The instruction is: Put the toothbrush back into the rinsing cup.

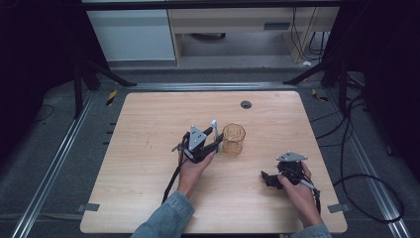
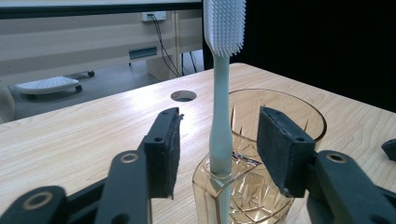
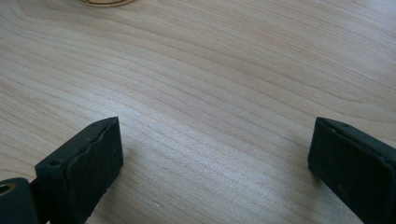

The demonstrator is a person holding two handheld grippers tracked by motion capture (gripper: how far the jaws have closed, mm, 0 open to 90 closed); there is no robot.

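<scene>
With its jaws spread to either side of the handle and clear of it, the left gripper [image 2: 215, 154] stands around the toothbrush [image 2: 220, 112], upright in the amber glass [image 2: 280, 126] at mid-bench [image 1: 148, 163]. Withdrawing askew could snag the handle and tip the glass. The right gripper [image 3: 215, 158] rests wide open, empty.

Pale toothbrush [image 2: 220, 135] upright, bristles up, inside amber glass cup [image 2: 280, 116] mid-table.
</scene>
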